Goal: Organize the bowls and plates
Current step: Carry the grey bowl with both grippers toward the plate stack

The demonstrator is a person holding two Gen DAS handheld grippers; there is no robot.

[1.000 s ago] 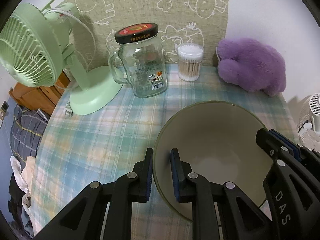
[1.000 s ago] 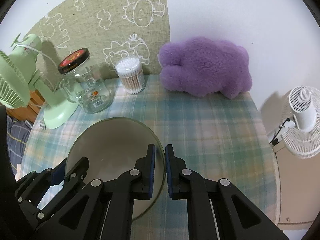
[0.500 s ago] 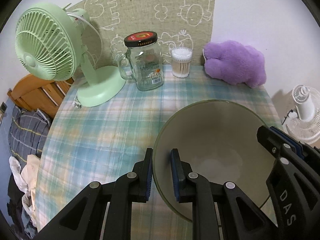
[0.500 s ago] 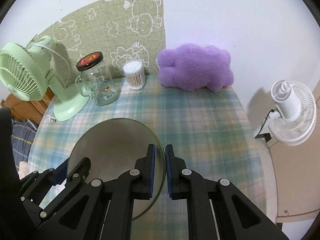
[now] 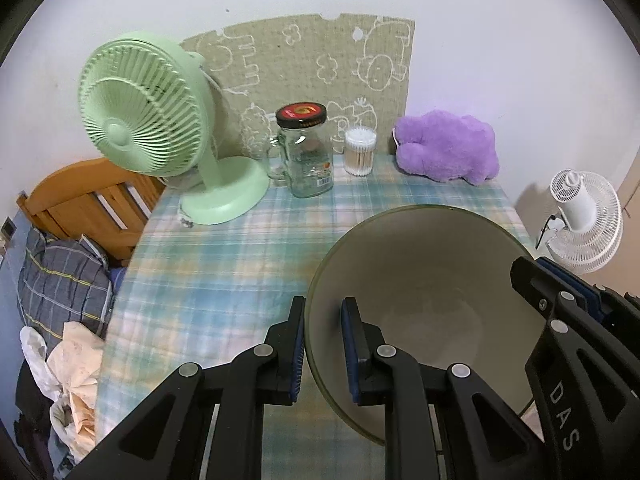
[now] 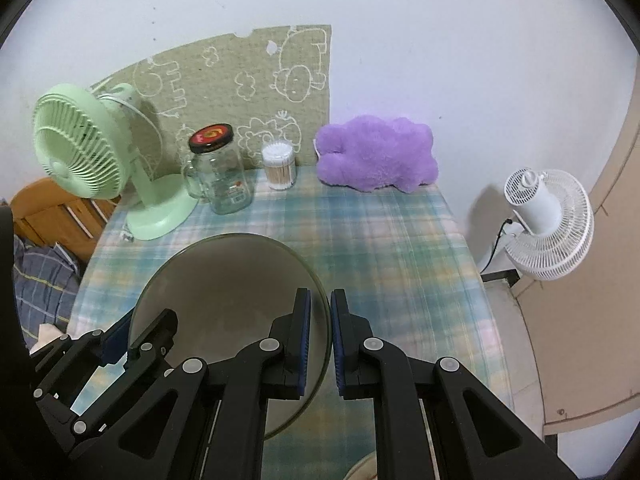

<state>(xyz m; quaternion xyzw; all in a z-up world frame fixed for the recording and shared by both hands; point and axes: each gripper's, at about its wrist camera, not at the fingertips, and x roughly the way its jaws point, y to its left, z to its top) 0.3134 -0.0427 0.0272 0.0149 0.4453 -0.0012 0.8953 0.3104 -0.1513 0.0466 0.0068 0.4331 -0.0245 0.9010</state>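
Both tongs are clamped on the rim of one bowl: the left tongs pinch its left edge, one pad outside and one inside, and the right tongs pinch the opposite edge the same way. The bowl looks to be held above the plaid worktop, near its front, though the gap under it cannot be seen. The grip is thin in both places, only on a smooth, hard lip, so I judge slipping to be the main risk: if one hand rises or twists faster than the other, the rim may slide out of the pads and the bowl drop onto the worktop or off its near edge. Pulling the hands apart would strain the same two contact points. Letting go with one side before the bowl rests on something would leave its whole weight hanging from a single pinch. At the back stand a fan, a jar, a tub of cotton swabs and a purple plush; they are well apart from the bowl, so a forward swing would have to be large to strike them.
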